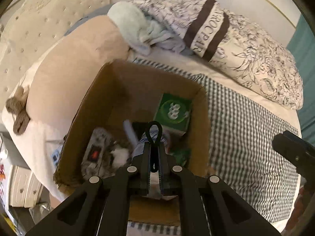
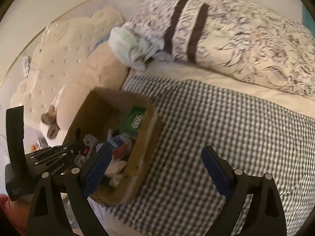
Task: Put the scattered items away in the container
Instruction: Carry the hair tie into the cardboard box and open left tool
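Observation:
An open cardboard box (image 1: 202,106) stands on the bed with a green carton (image 1: 173,112), a grey power strip (image 1: 94,153) and other small items inside. Above the box's inside, my left gripper (image 1: 154,145) is shut on a thin black elastic loop (image 1: 154,130) that sticks up past its tips. In the right wrist view the left gripper (image 2: 77,139) hangs over the box (image 2: 141,157) from the left. My right gripper (image 2: 156,149) is open with nothing between its blue pads (image 2: 215,169), over the box's right edge and the checked bedspread (image 2: 216,122).
A floral pillow with brown bands (image 1: 246,45), a mint towel (image 1: 133,21) and a beige pillow (image 1: 74,64) lie behind the box. A tufted cream headboard (image 1: 29,31) is at far left. White drawers (image 1: 23,188) stand beside the bed.

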A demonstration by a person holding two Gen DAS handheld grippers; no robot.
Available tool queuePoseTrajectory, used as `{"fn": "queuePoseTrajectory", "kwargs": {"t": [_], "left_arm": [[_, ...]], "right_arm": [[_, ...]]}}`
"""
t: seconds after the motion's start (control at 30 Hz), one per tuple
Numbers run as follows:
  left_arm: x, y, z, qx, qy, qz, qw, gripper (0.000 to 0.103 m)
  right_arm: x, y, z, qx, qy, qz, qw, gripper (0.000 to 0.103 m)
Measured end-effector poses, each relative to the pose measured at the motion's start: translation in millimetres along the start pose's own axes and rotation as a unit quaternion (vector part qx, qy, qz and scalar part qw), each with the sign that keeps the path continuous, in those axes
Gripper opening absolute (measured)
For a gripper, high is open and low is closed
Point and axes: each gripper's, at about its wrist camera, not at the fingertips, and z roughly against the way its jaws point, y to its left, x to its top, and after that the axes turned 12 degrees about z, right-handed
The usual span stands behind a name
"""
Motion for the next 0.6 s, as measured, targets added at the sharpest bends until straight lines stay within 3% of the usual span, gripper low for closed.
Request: {"fn": "queuePoseTrajectory", "kwargs": {"t": [0.03, 0.1, 0.13, 0.17, 0.2, 0.43, 0.6], "left_arm": [[-1, 5, -3, 0.000, 0.005, 0.003, 1.0000, 0.011], [-2, 11, -9, 0.007, 0.014, 0.006, 0.9999, 0.034], [-2, 14, -12, 0.007, 0.021, 0.009, 0.9997, 0.060], [-2, 17, -13, 0.008, 0.024, 0.014, 0.9996, 0.079], [-2, 21, -14, 0.008, 0.024, 0.020, 0.9995, 0.084], [-6, 26, -30, 0.003, 0.057, 0.039, 0.9976, 0.085], [-9, 18, -17, 0.008, 0.039, 0.022, 0.9990, 0.086]], "right_arm": [[-1, 5, -4, 0.000, 0.003, 0.001, 1.000, 0.093], [-2, 16, -13, 0.003, 0.016, 0.004, 1.000, 0.093], [-3, 20, -15, -0.001, 0.023, 0.006, 1.000, 0.093], [-3, 22, -18, -0.006, 0.027, 0.008, 1.000, 0.093], [-3, 24, -20, -0.010, 0.032, 0.010, 0.999, 0.093], [-5, 23, -22, -0.016, 0.060, 0.024, 0.998, 0.093], [-2, 17, -12, -0.028, 0.061, 0.020, 0.998, 0.093]]}}
